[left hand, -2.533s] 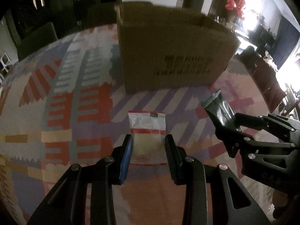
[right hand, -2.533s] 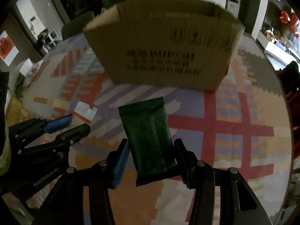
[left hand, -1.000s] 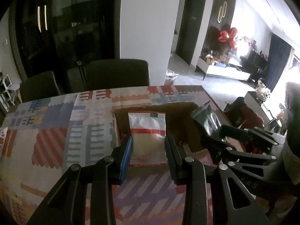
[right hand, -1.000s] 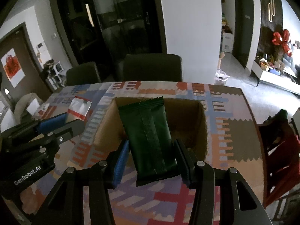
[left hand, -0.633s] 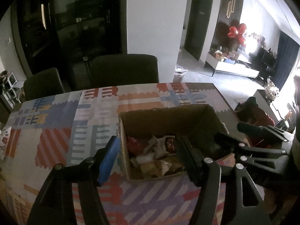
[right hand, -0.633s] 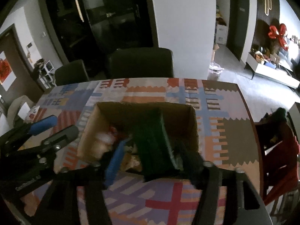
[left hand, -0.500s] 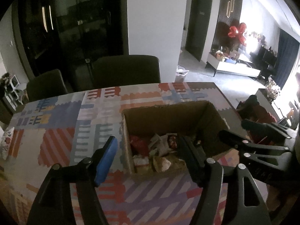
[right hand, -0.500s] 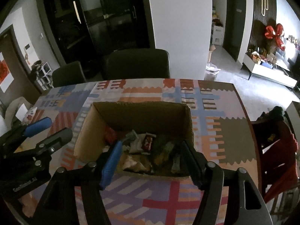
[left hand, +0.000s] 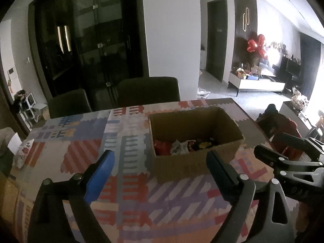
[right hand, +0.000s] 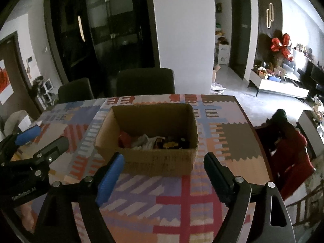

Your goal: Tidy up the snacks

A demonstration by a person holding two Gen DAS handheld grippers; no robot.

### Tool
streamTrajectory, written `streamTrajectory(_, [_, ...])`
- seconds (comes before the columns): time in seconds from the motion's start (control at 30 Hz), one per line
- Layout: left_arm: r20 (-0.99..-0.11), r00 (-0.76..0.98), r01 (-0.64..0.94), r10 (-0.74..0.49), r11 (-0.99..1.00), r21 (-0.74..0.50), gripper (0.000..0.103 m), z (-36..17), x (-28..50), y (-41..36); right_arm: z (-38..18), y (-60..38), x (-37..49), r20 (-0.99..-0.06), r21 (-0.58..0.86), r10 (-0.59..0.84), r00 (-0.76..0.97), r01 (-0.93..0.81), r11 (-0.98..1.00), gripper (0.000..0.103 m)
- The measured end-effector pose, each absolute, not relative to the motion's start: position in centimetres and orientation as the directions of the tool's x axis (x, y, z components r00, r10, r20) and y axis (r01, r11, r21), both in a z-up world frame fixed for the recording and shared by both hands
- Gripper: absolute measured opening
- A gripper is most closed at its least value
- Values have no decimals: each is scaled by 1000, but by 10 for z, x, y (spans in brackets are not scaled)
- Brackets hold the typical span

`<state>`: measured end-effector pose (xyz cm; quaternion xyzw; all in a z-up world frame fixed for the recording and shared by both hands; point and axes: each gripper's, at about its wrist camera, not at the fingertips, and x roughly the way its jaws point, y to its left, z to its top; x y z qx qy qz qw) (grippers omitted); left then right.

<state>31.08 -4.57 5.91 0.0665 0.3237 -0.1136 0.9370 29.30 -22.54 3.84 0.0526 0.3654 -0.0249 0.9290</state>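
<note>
An open cardboard box (left hand: 194, 162) (right hand: 158, 160) stands on the patterned tablecloth (left hand: 129, 202), with mixed snack packets (left hand: 182, 146) (right hand: 154, 141) lying inside it. My left gripper (left hand: 160, 154) hovers just short of the box's near wall. Its jaws are opening and nothing is between them. My right gripper (right hand: 164, 157) hangs in front of the same wall, jaws likewise opening and empty. Each gripper shows in the other's view: the right gripper (left hand: 269, 142) at the right edge, the left gripper (right hand: 49, 135) at the left edge.
Two dark chairs (right hand: 145, 81) stand behind the table's far edge. A small patterned pouch (left hand: 23, 156) lies near the table's left edge. A chair draped in red cloth (right hand: 289, 147) is beside the right edge. Bare tablecloth (right hand: 182, 202) lies between me and the box.
The left gripper let go of a clear red-striped packet and the right a dark green packet over the box. Both jaws have widened, and both grippers have pulled back from the box.
</note>
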Motion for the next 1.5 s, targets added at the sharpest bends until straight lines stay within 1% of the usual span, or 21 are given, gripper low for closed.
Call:
streamTrajectory(0.03, [-611, 773, 254, -169, 966, 55, 98, 60, 301, -44, 39, -225, 285, -679, 83, -8, 734, 88, 993, 83])
streamTrajectory(0.13, [-575, 805, 232, -145, 969, 81, 99, 59, 270, -42, 41, -224, 260, -667, 100, -1, 745, 91, 991, 85])
streamTrajectory(0.2, [-562, 816, 213, -136, 974, 74, 102, 58, 251, -39, 40, -224, 243, -659, 105, 4, 752, 86, 991, 85])
streamTrajectory(0.37, [-546, 826, 201, -138, 978, 56, 103, 60, 206, -37, 42, -224, 208, -640, 83, -9, 768, 81, 993, 85])
streamTrajectory(0.5, [-535, 832, 199, -144, 979, 47, 103, 64, 176, -37, 48, -223, 173, -601, 74, -3, 799, 60, 995, 89])
streamTrajectory(0.57, [-533, 833, 201, -148, 979, 41, 103, 64, 162, -37, 51, -223, 158, -584, 87, 11, 812, 49, 995, 90])
streamTrajectory(0.7, [-521, 841, 185, -144, 982, 27, 103, 68, 136, -35, 58, -220, 124, -551, 68, 15, 834, 27, 997, 90])
streamTrajectory(0.9, [-482, 869, 155, -117, 987, 40, 103, 77, 106, -34, 61, -218, 99, -541, 56, 25, 841, 7, 998, 91])
streamTrajectory(1.07, [-462, 879, 152, -119, 988, 34, 103, 82, 86, -34, 60, -220, 81, -548, 77, 56, 835, -16, 997, 91])
streamTrajectory(1.5, [-463, 878, 148, -122, 989, 21, 103, 82, 61, -37, 58, -223, 49, -544, 77, 64, 836, -26, 997, 91])
